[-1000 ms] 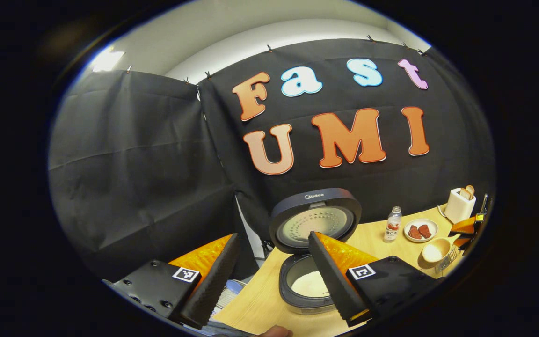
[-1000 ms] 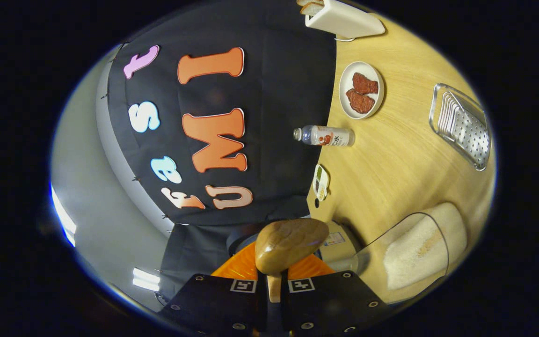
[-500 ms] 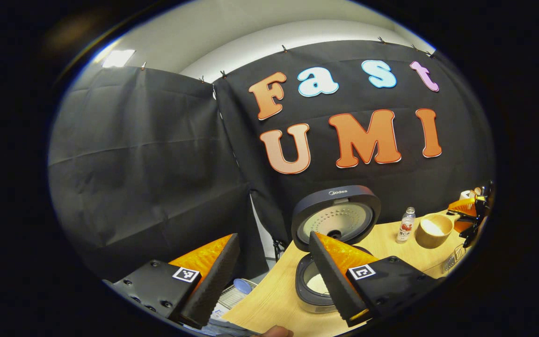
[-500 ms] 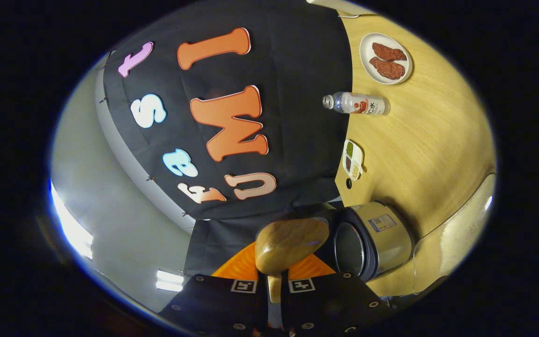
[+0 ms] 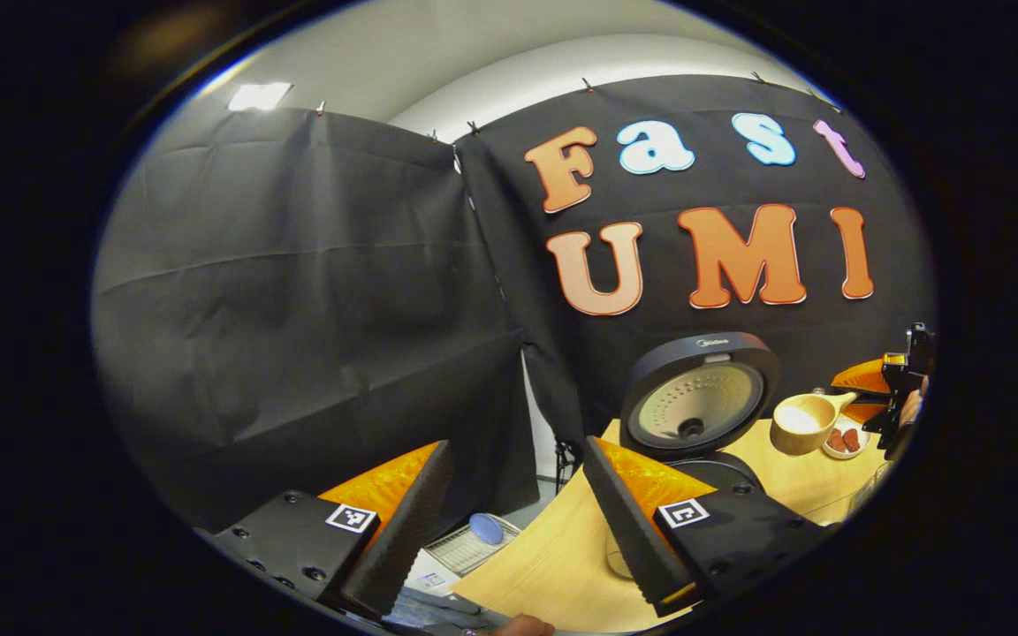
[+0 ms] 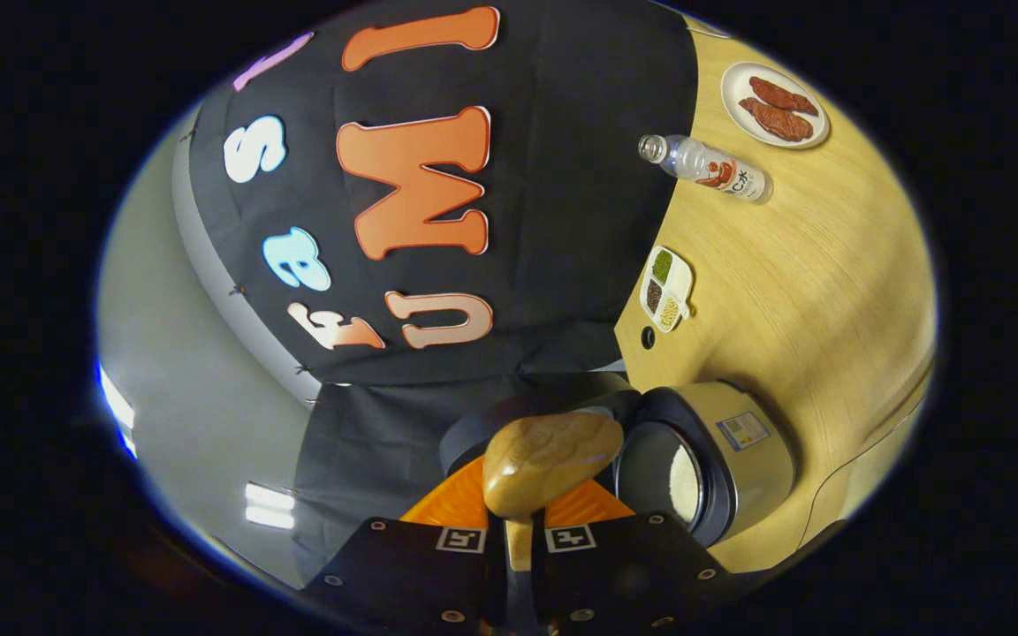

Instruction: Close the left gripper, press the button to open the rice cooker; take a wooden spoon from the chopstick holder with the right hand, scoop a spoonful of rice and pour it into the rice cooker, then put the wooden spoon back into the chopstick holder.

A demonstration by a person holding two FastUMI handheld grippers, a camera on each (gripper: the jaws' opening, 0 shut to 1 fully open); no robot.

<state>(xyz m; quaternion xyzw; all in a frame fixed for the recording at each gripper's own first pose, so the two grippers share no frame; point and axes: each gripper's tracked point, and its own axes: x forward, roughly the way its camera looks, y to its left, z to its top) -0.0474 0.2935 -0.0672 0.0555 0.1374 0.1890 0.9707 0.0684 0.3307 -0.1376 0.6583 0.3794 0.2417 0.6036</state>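
The right tongs (image 6: 516,521) clamp the wooden spoon (image 6: 551,459) by its handle, its bowl beside the open rice cooker (image 6: 712,459) on the worktop (image 6: 809,291). White rice lies inside the pot. The left tongs (image 5: 509,521) hang wide apart, holding nothing, near the cooker's raised lid (image 5: 699,393).

We list one light wooden table (image 6: 809,291); on it: an open rice cooker (image 6: 721,459), a small sectioned dish (image 6: 666,288), a clear bottle (image 6: 712,168) and a white plate (image 6: 774,93) of two brown pieces.
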